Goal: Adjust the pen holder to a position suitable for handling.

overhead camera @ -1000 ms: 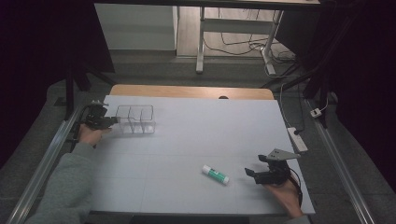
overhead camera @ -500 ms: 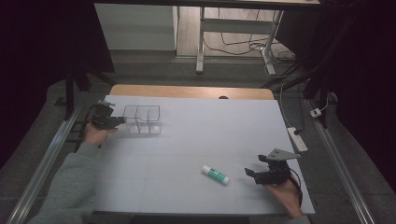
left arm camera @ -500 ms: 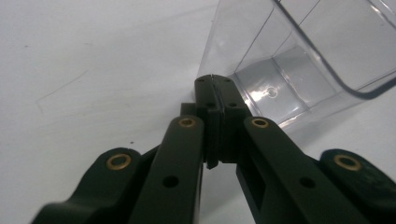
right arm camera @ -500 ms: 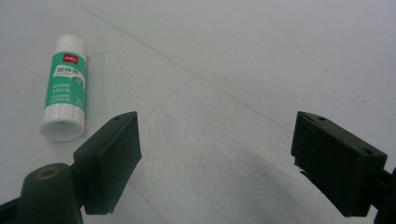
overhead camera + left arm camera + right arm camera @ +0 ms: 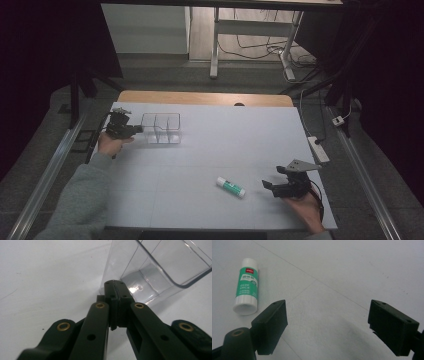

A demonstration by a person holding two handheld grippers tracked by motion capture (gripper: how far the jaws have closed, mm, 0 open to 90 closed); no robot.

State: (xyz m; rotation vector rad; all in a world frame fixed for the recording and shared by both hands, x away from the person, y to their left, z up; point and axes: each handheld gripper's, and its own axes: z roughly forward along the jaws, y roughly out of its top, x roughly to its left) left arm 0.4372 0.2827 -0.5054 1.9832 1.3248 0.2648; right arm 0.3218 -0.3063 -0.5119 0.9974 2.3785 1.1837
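Organizer (image 5: 161,128), a clear plastic box with compartments, stands in the upper left of the high view on the white worktop (image 5: 225,145). The left gripper (image 5: 135,129) has its jaws pressed together on the box's near wall; in the left gripper view the thin clear wall runs between the pads at centre frame (image 5: 115,290), with the box's inside opening toward the upper right. The step in hand looks like moving the organizer by that wall, probably toward the middle of the worktop.

A glue stick (image 5: 231,186) lies on its side in the lower middle of the high view, well apart from the box. The right gripper (image 5: 267,184) rests just right of it with jaws wide and nothing between them; in the right gripper view the stick (image 5: 247,286) sits at upper left, outside the left jaw.

Next, I judge, the box must be set down flat and released, and the right gripper must swing over to straddle the stick.
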